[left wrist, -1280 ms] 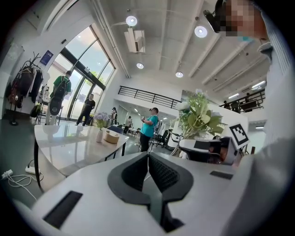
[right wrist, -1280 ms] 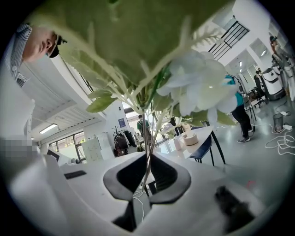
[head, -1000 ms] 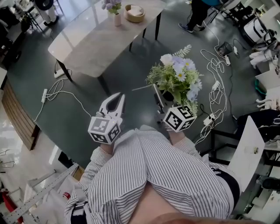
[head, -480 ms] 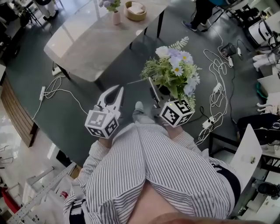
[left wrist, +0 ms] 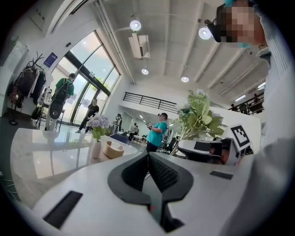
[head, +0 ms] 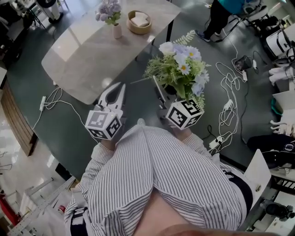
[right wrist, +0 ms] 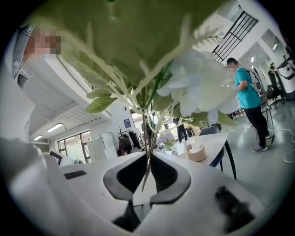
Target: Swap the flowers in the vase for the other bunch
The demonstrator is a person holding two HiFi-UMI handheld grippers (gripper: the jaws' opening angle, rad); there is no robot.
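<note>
Two tongs seen | left tongs (head: pixel 120 85) closed, empty | right tongs (right wrist: pixel 148 156) gripping bunch (head: pixel 180 73) by its stems, well apart from vase (head: pixel 117 30) at far end of counter (head: pixel 78 60) | advice: keep bunch upright; left tongs should probably pull old flowers (head: pixel 107 10) out first.

Your left gripper (left wrist: pixel 148 156) and right gripper (right wrist: pixel 148 156) are both white with black jaw pads, and each carries a marker cube (head: pixel 105 125) patterned in black-and-white squares. The bunch (head: pixel 180 69) in your right one has green leaves and white, pale lilac and light blue blooms, and one daisy has a yellow centre. The table (head: pixel 87 60) is pale grey and faintly veined. On it are a pinkish-white vase (head: pixel 117 31), lilac flowers (head: pixel 107 10) and a tan bowl (head: pixel 133 28). Your shirt (head: pixel 161 184) is white with thin dark stripes. The floor (head: pixel 69 124) is dark grey-green. A person (left wrist: pixel 159 132) beyond the table wears teal.
</note>
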